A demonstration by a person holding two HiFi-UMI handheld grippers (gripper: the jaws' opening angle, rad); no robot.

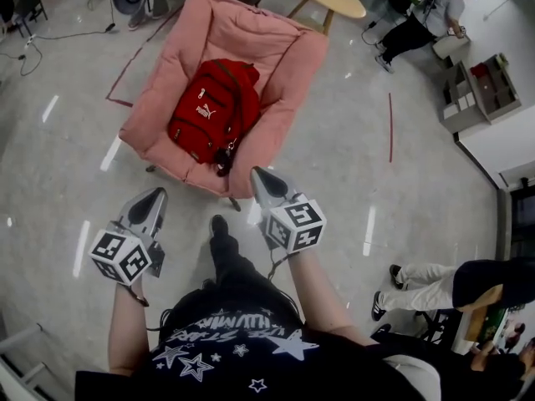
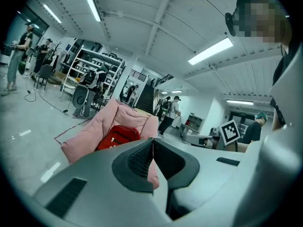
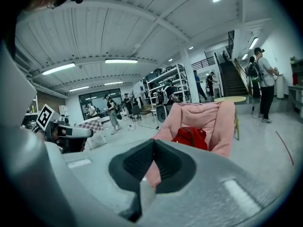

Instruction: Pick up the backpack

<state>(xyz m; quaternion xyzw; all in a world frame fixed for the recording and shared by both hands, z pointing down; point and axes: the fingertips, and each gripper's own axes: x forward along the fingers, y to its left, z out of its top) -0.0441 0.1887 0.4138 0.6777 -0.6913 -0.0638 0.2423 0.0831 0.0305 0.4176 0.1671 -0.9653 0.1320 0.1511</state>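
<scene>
Evidently the approach is the step in hand. On the pale polished floor (image 1: 351, 165) a pink armchair (image 1: 288, 53) is seen on the far side of the person. The red backpack (image 1: 213, 111) is found lying in its seat, propped against the back cushion. A dark strap (image 1: 243, 98) runs along the bag's right side.

The left gripper (image 1: 154, 195) and the right gripper (image 1: 257, 174) are held side by side near the person, both pointed toward the chair. The right one's tip is seen near the chair's front edge, while the left one is kept further left and apart from it. Both pairs of jaws are pressed together with nothing between them, as each gripper view shows. The backpack is not yet touched.

For the next move, it is judged that at least one pair of jaws must be parted and carried in over the seat's front edge. It must then be closed on a strap or handle, since the bag's body looks too bulky to be pinched.
</scene>
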